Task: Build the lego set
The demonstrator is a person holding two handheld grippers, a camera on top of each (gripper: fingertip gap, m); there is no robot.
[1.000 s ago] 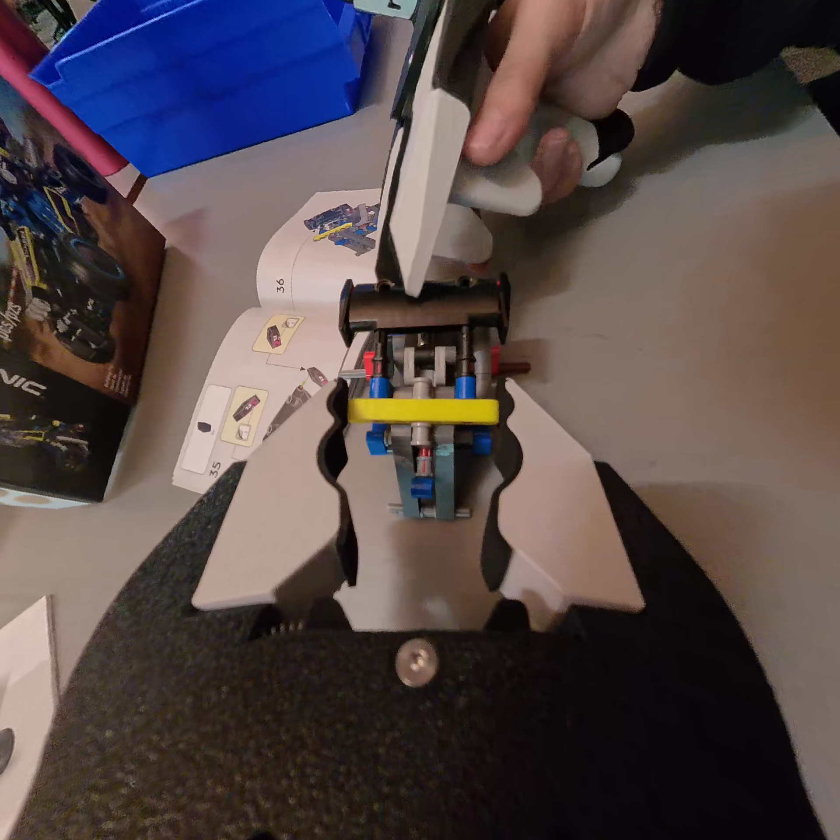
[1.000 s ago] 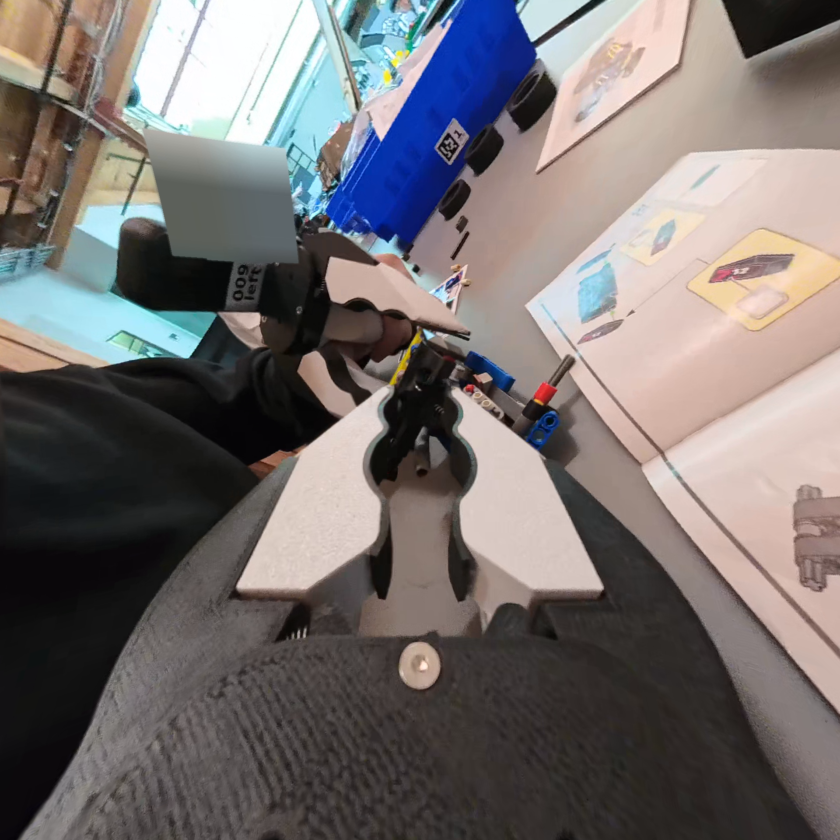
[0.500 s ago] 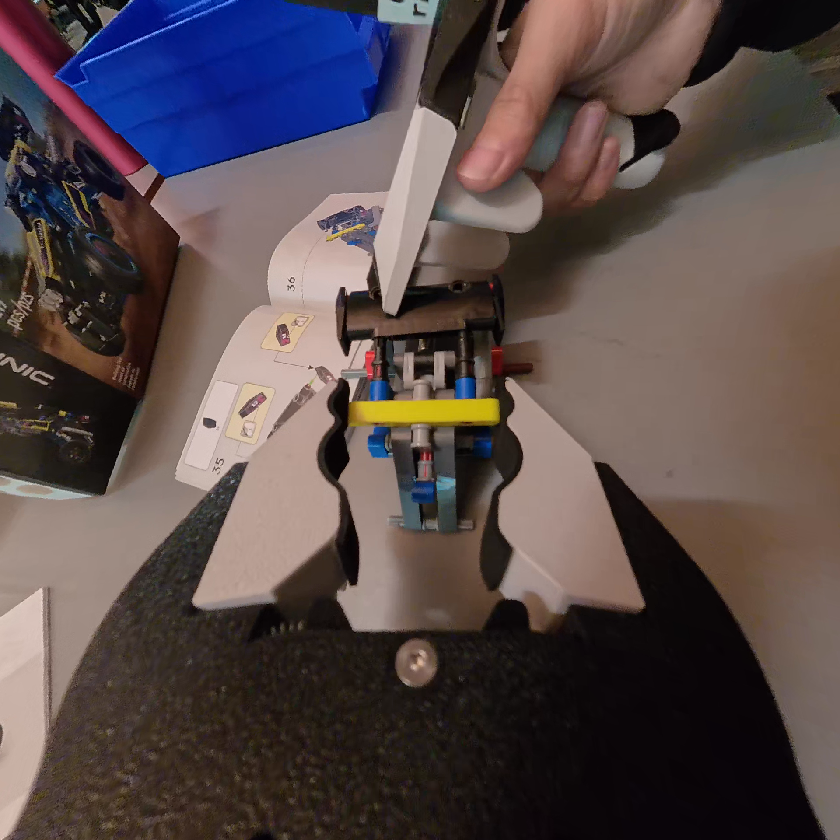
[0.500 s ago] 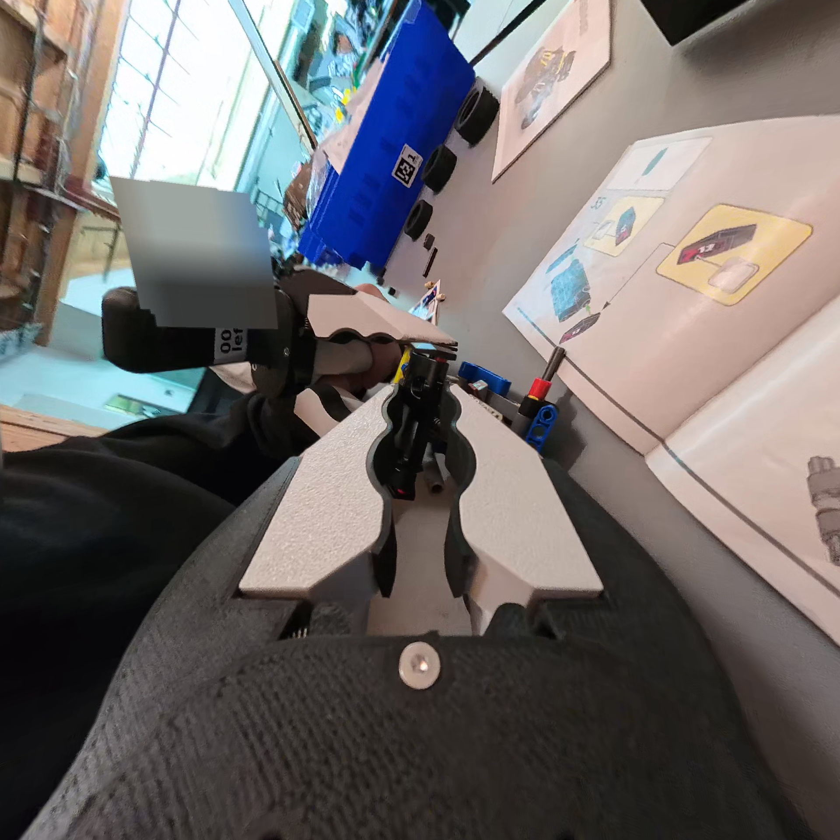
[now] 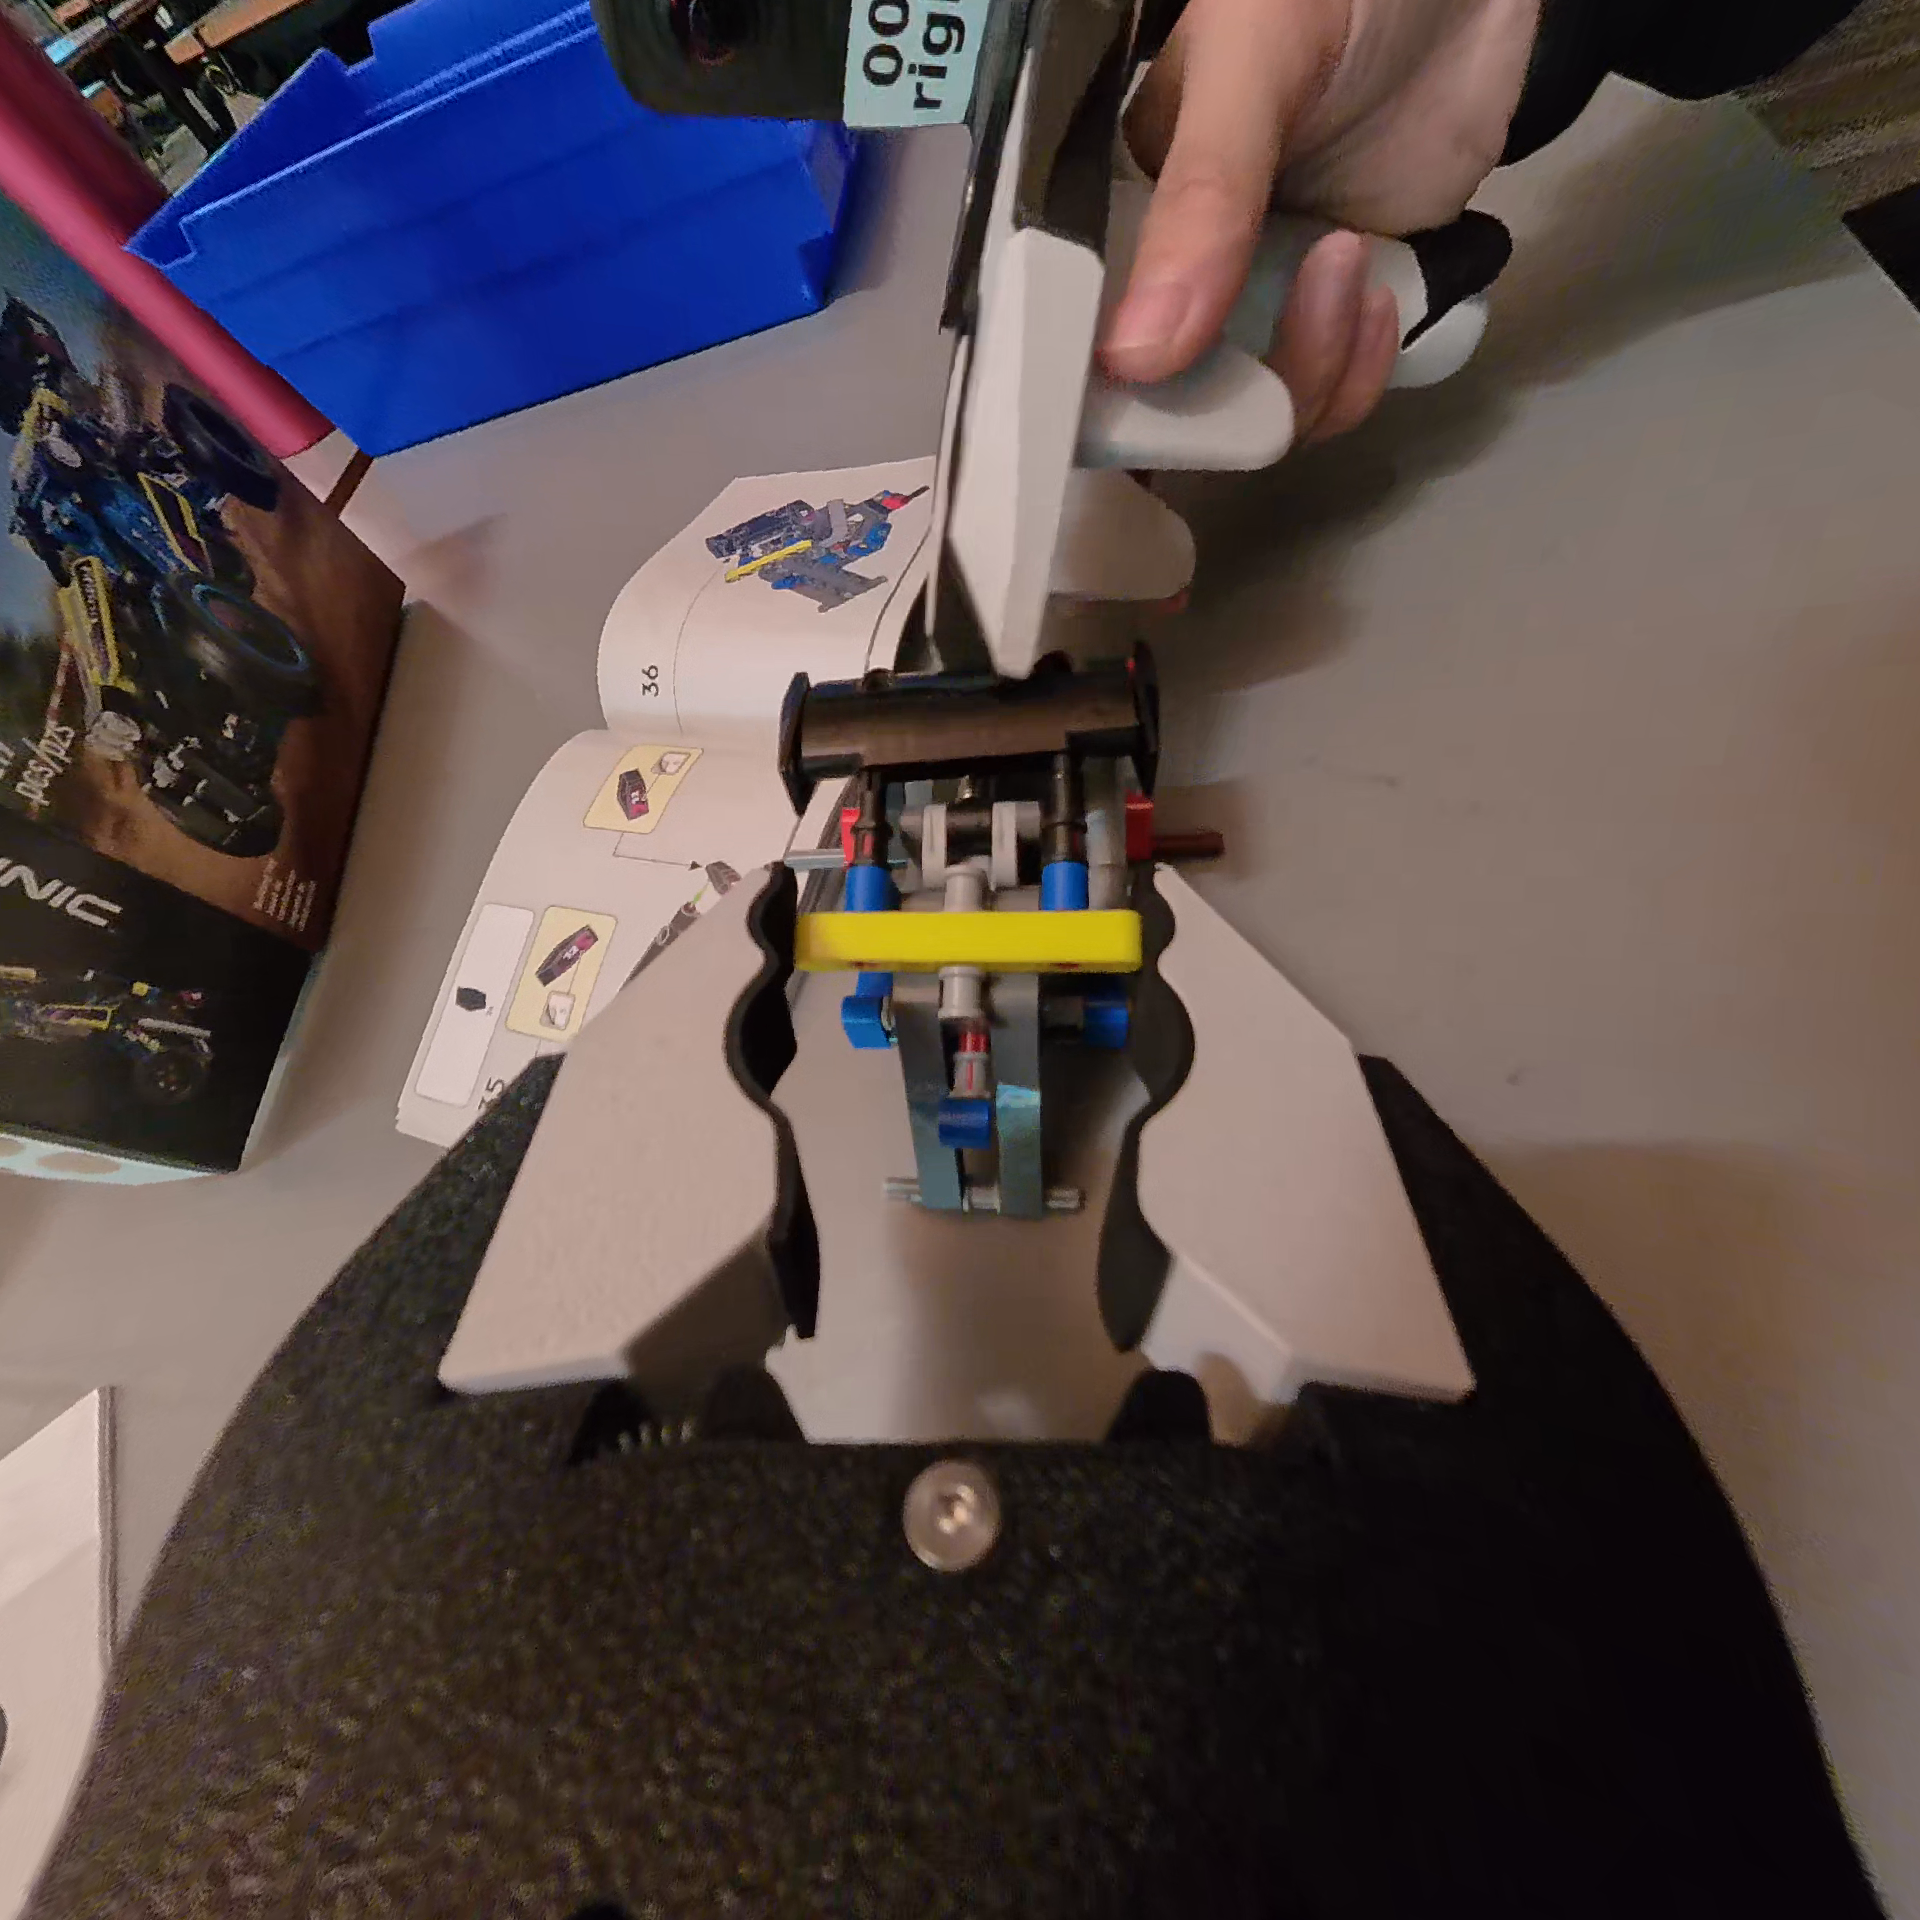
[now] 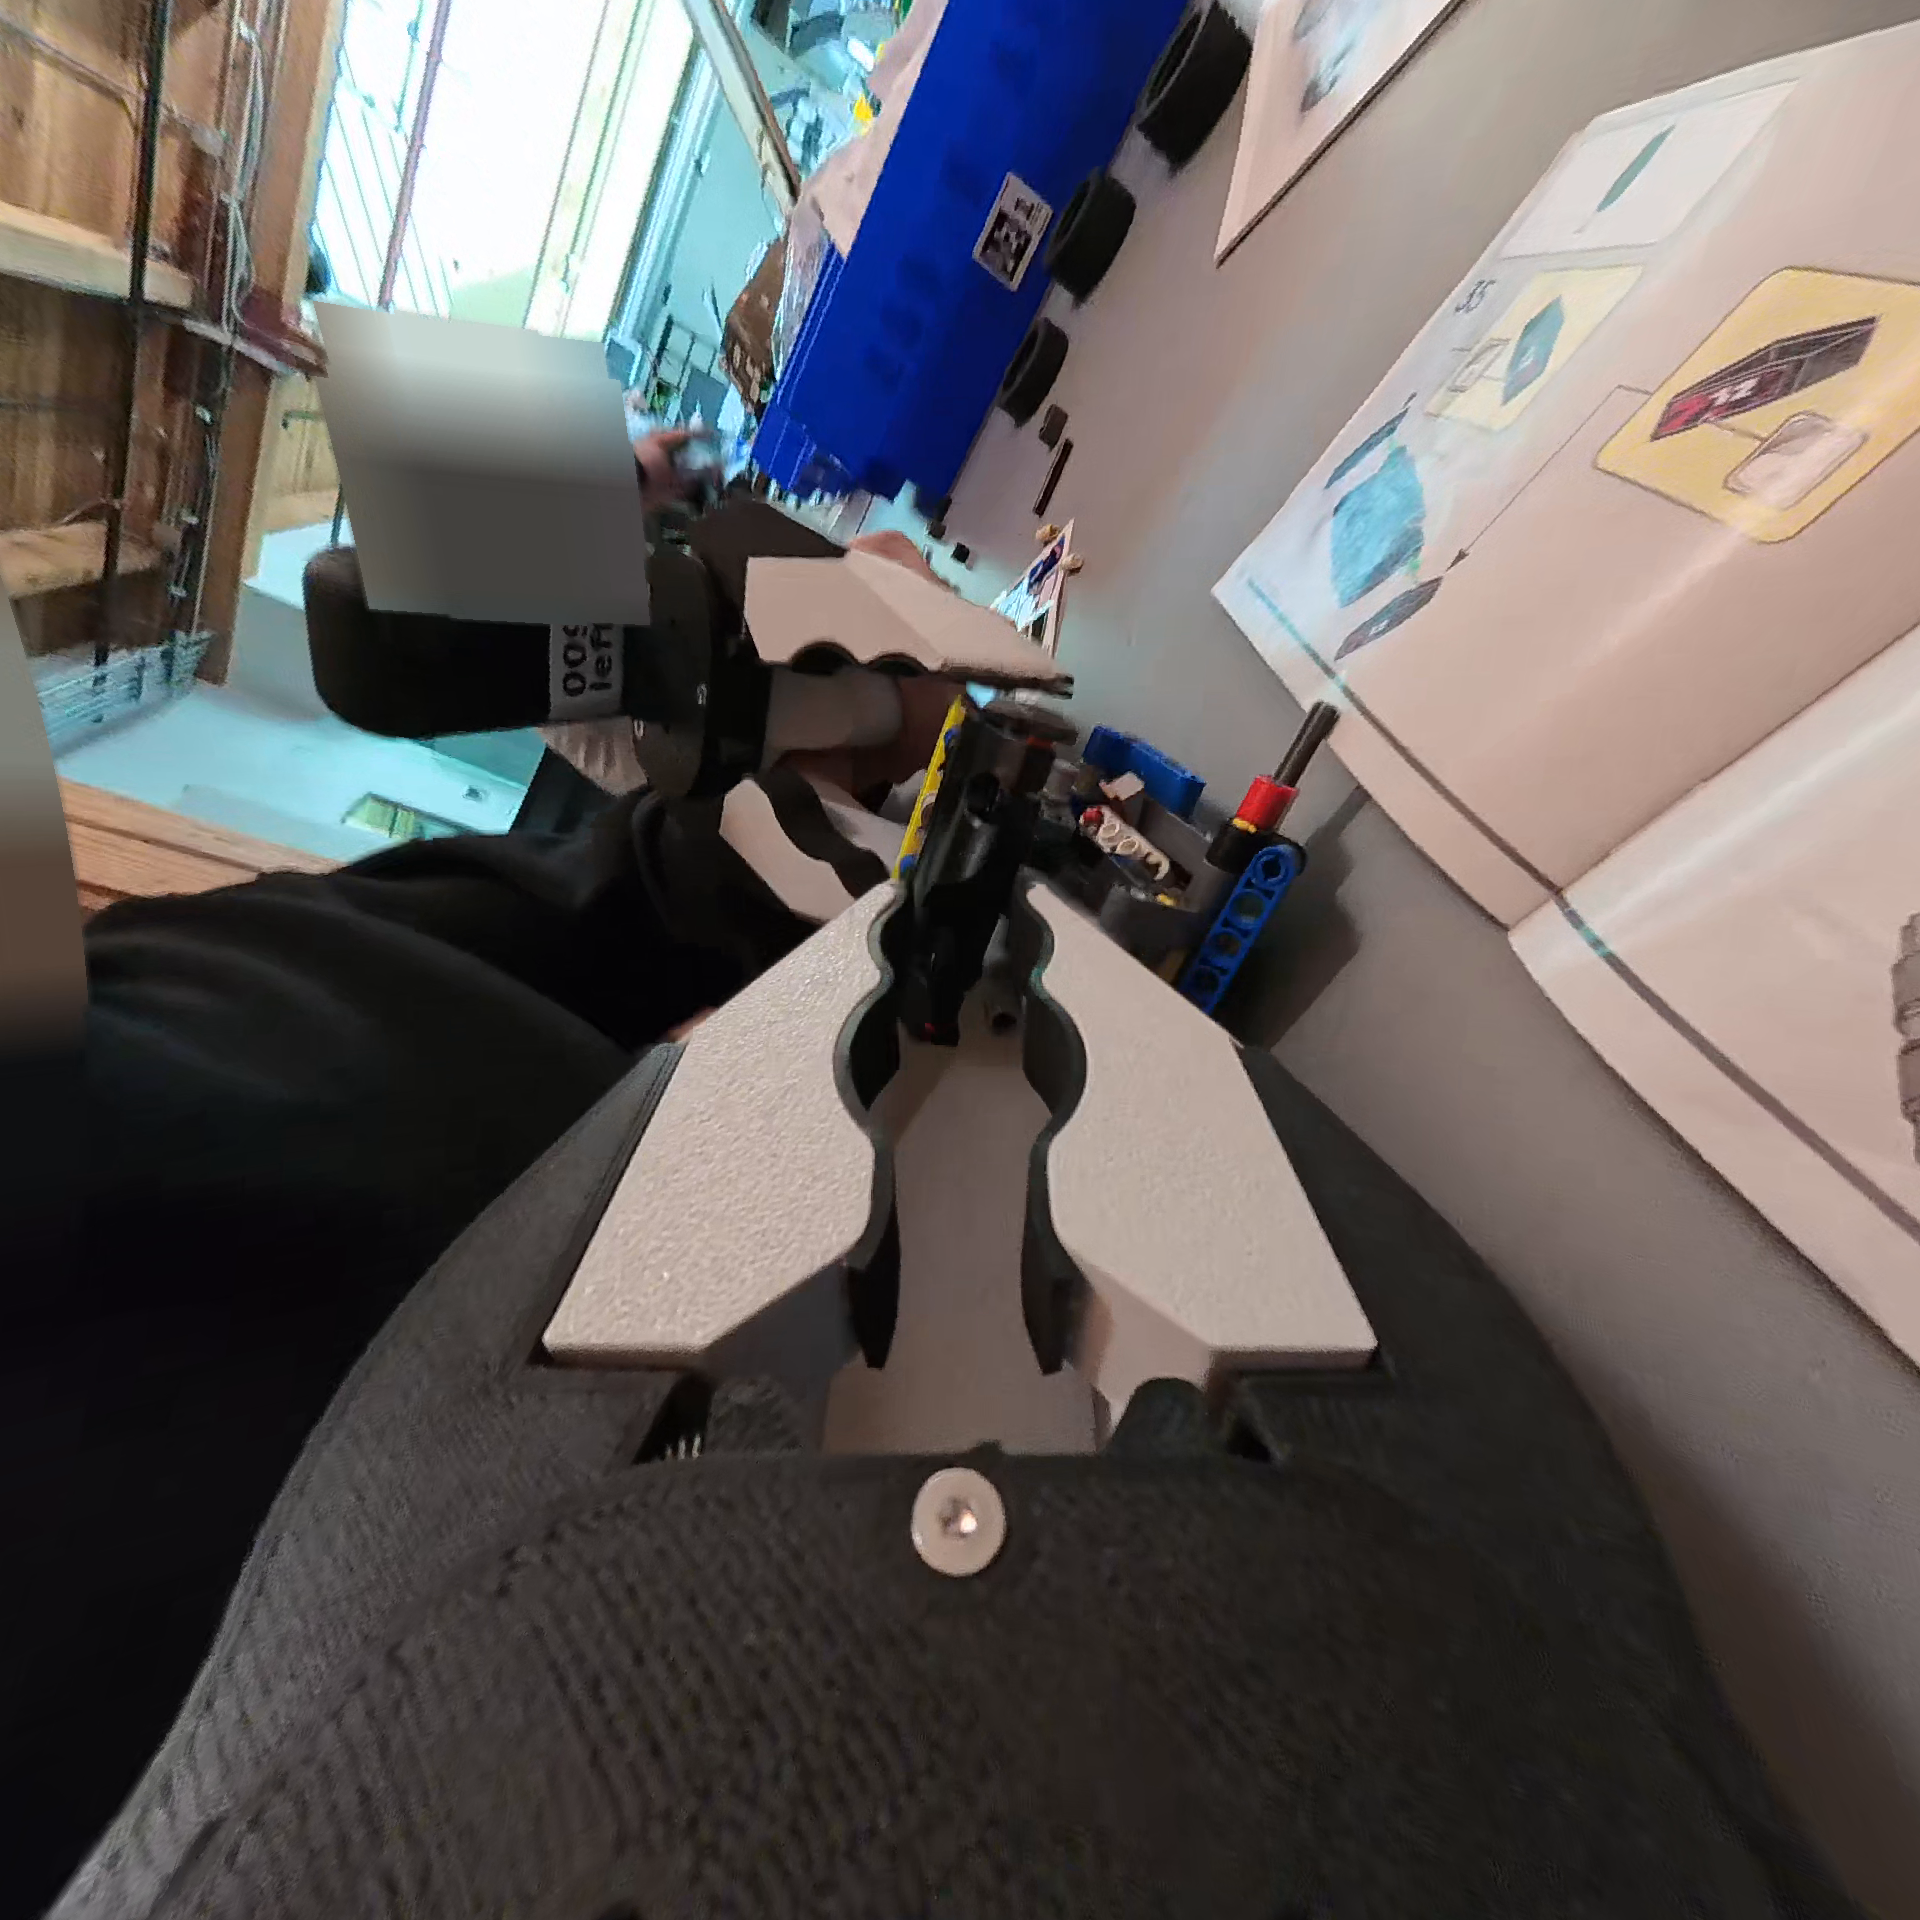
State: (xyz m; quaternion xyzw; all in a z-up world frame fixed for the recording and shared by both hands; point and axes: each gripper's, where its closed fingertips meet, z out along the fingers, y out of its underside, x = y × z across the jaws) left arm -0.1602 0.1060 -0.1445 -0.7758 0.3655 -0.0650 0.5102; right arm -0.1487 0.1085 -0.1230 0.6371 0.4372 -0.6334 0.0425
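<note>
1. Left wrist view: the left tongs (image 5: 966, 940) stand wide, gripping a brick-built model chassis (image 5: 971, 997) by the two ends of its yellow beam (image 5: 966, 938); both pads press on the beam. The chassis shows blue connectors, grey pins and a teal frame, and rests on the grey surface (image 5: 1558, 831).
2. At the far end of the chassis, the right tongs (image 5: 987, 665) come down from above onto a black spoiler-shaped piece (image 5: 966, 717); a hand (image 5: 1299, 156) holds that tool, whose body bears a label with writing.
3. An open instruction booklet (image 5: 665, 831) with printed page numbers and yellow call-out boxes lies just left of the chassis. Farther left stands the toy's box (image 5: 135, 727), with a picture of a blue and yellow truck and brand lettering. A blue bin (image 5: 499, 239) sits behind.
4. Right wrist view: the right tongs (image 6: 961, 956) are narrow, closed on the black piece (image 6: 961, 883), which stands at the chassis (image 6: 1174, 862) beside a blue beam (image 6: 1242, 920).
5. The left tool (image 6: 904, 634), with a labelled band, holds the chassis from the other side. The booklet (image 6: 1610, 520) fills the right; black tyres (image 6: 1091, 229) and a blue bin (image 6: 935, 260) with a square coded tag lie beyond.
</note>
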